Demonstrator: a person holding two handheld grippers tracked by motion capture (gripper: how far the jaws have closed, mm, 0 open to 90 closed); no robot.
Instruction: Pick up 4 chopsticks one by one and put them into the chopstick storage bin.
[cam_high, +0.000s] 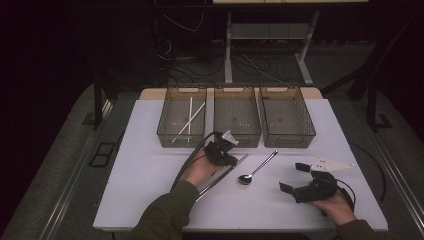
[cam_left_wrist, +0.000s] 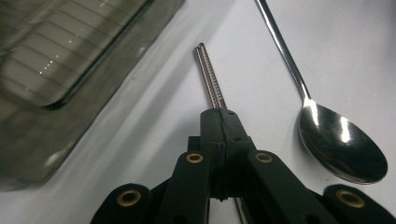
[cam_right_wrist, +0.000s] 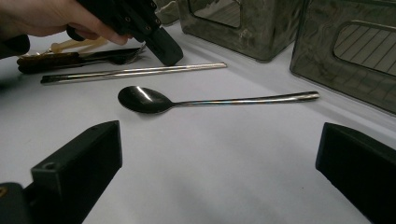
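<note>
Chopsticks (cam_left_wrist: 210, 77) lengthwise toward the bins (cam_high: 235, 117)

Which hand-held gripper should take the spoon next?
Right. The right hand-held gripper stands open, facing the spoon on the table. The left hand-held gripper is shut on the metal chopsticks.

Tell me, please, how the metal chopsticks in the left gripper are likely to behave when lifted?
The metal chopsticks look rigid, so probably no sag. Their polished, thin shafts may slip or swivel within the shut left gripper, which clamps them near one end. Released, they might roll toward the spoon.
</note>
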